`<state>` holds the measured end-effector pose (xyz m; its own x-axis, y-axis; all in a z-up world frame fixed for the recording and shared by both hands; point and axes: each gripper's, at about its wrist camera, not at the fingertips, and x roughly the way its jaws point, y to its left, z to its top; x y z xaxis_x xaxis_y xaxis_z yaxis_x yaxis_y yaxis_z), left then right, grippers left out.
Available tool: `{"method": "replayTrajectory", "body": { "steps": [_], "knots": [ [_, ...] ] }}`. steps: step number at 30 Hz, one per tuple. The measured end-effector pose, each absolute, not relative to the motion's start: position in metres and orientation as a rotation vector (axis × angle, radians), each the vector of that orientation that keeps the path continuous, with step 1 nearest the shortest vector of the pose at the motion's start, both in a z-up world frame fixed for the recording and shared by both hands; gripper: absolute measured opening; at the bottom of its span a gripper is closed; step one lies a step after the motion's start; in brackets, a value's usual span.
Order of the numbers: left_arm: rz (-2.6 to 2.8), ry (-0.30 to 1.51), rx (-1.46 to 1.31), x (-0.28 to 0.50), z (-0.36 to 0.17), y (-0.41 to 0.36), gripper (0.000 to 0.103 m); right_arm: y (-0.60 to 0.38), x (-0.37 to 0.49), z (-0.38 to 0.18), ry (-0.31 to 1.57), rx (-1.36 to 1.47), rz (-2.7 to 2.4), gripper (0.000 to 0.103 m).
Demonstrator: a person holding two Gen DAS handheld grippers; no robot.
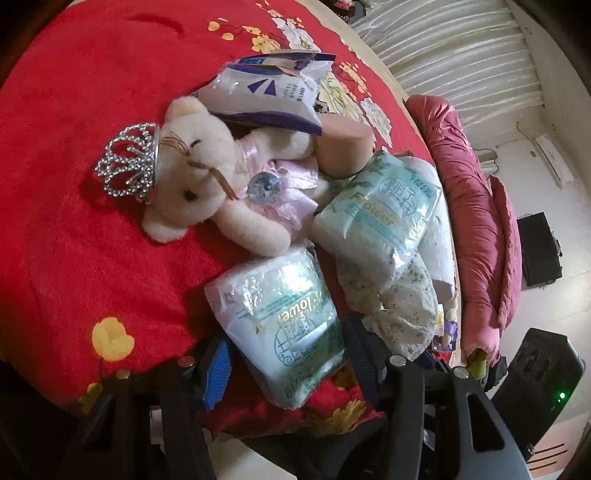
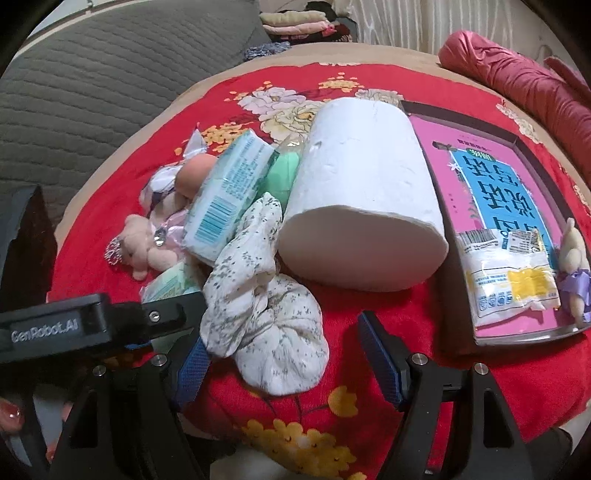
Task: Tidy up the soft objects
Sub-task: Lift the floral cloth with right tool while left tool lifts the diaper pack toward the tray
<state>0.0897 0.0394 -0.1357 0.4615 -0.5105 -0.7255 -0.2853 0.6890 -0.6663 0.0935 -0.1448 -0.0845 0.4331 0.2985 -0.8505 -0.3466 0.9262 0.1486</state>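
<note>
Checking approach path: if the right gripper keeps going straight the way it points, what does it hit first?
Most likely the crumpled white floral cloth: it lies between the open fingers of the right gripper, nearer the left one. The white tissue roll sits just beyond it. Depth is uncertain.

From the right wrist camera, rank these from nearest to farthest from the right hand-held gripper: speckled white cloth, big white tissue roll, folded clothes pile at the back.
1. Speckled white cloth: partly between the right hand-held gripper's open jaws.
2. Big white tissue roll: just beyond, centre.
3. Folded clothes pile: far back, off the red blanket.

Both wrist cams look down, close; share floral cloth (image 1: 391, 310) (image 2: 262, 317).
</note>
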Motion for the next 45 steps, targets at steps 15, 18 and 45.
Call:
{"method": "replayTrajectory", "body": {
  "steps": [15,18,45],
  "knots": [
    [-0.141,1.102,-0.792,0.089,-0.135,0.034,0.038,-0.143,0.095,-0.088,1.011,-0.075,0.476,0.030],
    [-0.142,1.103,-0.773,0.089,-0.132,0.034,0.035,-0.149,0.090,-0.084,1.002,-0.060,0.493,0.027],
    [-0.131,1.022,-0.550,0.069,-0.091,0.023,0.033,-0.193,0.067,-0.039,0.892,0.019,0.504,0.022]
  ]
}}
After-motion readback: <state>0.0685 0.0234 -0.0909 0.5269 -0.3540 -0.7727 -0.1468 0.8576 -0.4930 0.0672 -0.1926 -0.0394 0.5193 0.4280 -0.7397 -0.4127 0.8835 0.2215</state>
